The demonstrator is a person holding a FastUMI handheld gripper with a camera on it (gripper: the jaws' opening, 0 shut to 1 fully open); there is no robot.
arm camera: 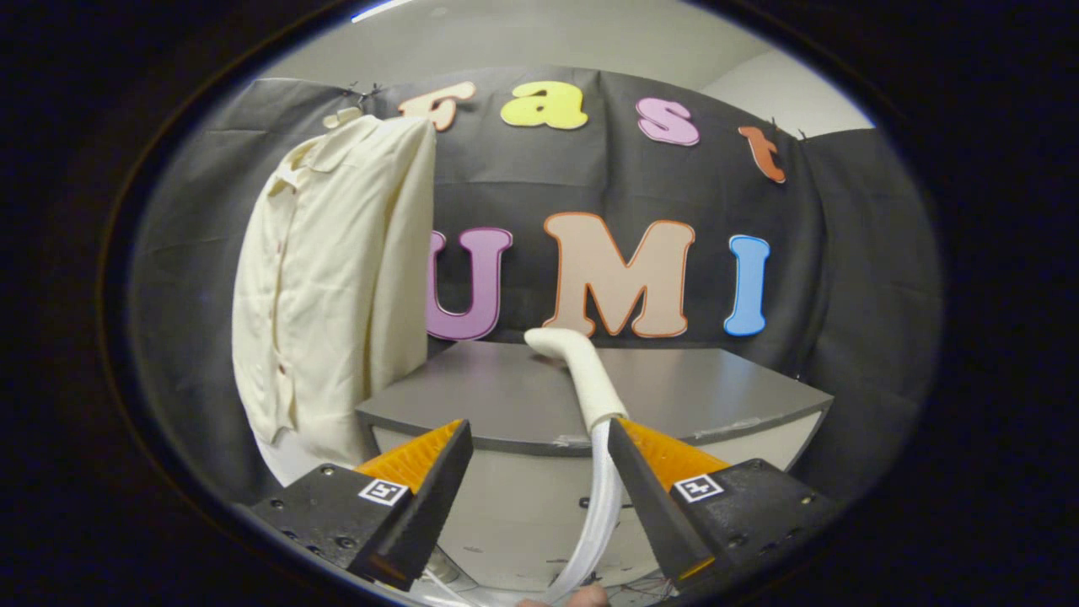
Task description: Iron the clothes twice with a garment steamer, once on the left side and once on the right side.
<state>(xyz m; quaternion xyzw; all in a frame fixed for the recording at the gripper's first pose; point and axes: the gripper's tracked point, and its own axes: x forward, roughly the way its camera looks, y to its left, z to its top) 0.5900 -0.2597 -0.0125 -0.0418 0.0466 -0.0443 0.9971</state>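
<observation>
Jaws wide apart, steamer [582,371] betw. them, shirt [329,287] beyond, table [674,388].

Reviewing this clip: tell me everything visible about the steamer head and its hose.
The steamer head is a cream, matte, plastic-looking wand, curved over at its top. It rises tilted in front of the grey table. Below, it joins a pale translucent ribbed hose that drops down between the fingers. The gripper is open: the wand's base lies against the right finger's inner edge, the left finger stands apart. The cream shirt hangs off to the left, not touching it.
</observation>
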